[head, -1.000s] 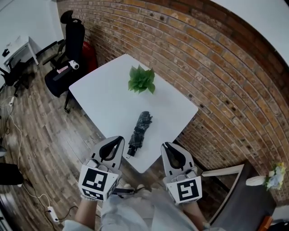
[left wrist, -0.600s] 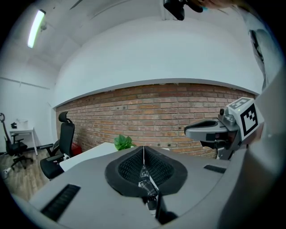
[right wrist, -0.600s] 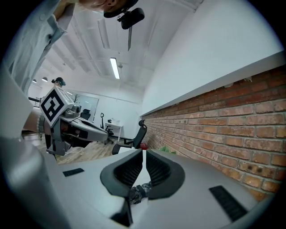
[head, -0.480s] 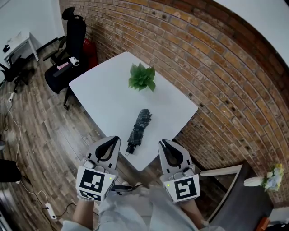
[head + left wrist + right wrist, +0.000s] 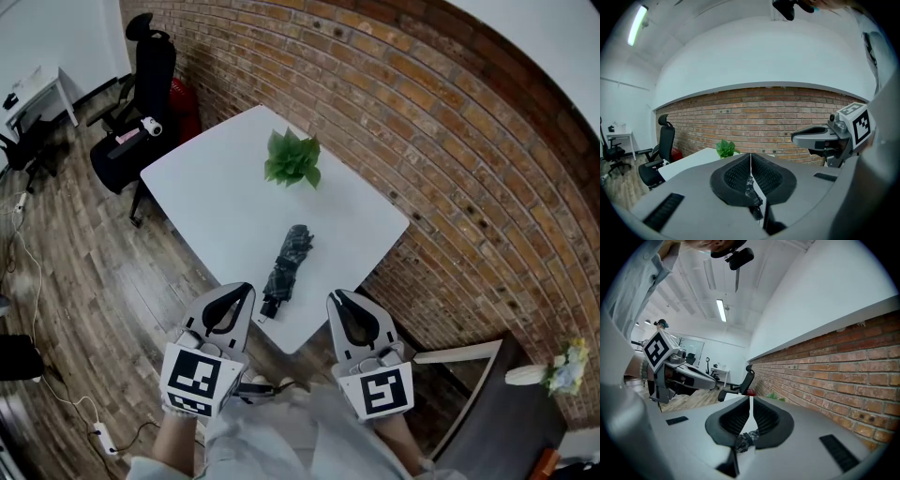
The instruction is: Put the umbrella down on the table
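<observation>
Lying near table [image 5: 216, 187] edge: umbrella [image 5: 289, 261]; left gripper [image 5: 246, 289], right gripper [image 5: 335, 297] closed.

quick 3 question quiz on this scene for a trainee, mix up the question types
1. True or false: the folded umbrella lies on the white table.
2. What stands further back on that table? A) green plant B) mug C) laptop
3. Fill in: the jaws of the left gripper and the right gripper are both ____.
Key: 1 true; 2 A; 3 shut.
</observation>
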`<state>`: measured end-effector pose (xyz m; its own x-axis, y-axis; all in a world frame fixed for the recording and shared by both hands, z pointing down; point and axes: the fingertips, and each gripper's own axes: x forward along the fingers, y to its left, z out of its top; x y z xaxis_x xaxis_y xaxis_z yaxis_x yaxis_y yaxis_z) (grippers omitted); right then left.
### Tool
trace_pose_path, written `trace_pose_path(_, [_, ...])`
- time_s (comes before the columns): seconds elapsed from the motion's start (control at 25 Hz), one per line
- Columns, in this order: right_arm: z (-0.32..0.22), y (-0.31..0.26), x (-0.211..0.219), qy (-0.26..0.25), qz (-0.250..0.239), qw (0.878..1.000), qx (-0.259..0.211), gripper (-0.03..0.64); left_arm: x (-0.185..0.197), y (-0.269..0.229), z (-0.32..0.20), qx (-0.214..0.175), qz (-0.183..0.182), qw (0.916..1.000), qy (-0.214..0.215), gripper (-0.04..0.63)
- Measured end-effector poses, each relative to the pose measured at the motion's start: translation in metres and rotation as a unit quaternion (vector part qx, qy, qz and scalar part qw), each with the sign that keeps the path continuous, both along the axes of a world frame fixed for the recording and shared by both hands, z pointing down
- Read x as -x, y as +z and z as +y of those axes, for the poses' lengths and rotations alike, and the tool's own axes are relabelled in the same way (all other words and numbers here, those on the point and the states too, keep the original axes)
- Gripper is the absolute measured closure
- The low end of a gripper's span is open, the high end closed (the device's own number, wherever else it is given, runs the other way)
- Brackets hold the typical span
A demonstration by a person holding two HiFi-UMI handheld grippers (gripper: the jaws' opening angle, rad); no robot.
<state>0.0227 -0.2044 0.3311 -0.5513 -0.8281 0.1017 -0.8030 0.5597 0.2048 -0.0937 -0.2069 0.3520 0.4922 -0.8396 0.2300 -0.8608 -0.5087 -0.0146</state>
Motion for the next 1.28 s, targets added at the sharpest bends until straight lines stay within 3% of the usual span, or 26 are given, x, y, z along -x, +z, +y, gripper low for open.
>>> trace_pose_path(0.64, [-0.001,0.003,-0.002,-0.002,0.0,1.0,0.002,0.563,-0.004,-0.002,0.001,0.022,0.009,0.9997,-0.001,0.572])
trace_pose_path(1.28, [-0.001,0.007,-0.008,-0.001,0.004,1.0,0.006,0.563,-0.012,0.001,-0.001,0.015,0.013,0.9998,0.008,0.572])
